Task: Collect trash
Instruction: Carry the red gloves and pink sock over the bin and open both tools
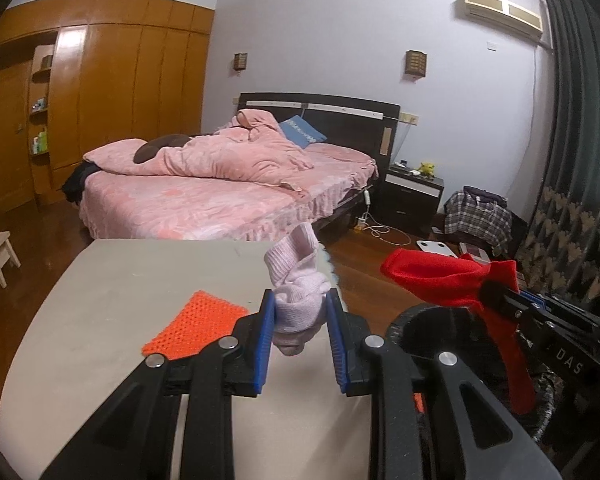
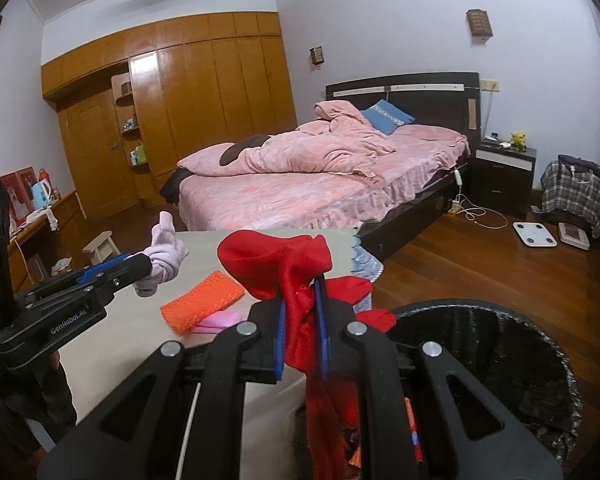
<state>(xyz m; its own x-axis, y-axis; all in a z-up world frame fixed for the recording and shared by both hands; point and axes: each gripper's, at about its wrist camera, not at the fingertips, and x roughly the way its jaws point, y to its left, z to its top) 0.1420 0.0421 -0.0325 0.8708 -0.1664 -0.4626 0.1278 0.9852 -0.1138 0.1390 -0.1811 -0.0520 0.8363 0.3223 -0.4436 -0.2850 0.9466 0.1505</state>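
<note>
Both loads held clamped, left gripper [image 1: 300, 334] pinching pink sock [image 1: 298, 300] over counter [image 1: 112, 304], right gripper [image 2: 302, 330] pinching red cloth [image 2: 296, 276] just left of bin [image 2: 500, 360]: early release risks missing it.

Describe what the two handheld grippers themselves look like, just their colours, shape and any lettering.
Both the left gripper and the right gripper are matte black linkage frames with silver round pivot pins and two flat blue finger pads. Seen from the side, the left one carries white GenRobot.AI lettering, and the right one shows the white letters DAS. No cables or sleeves show.
</note>
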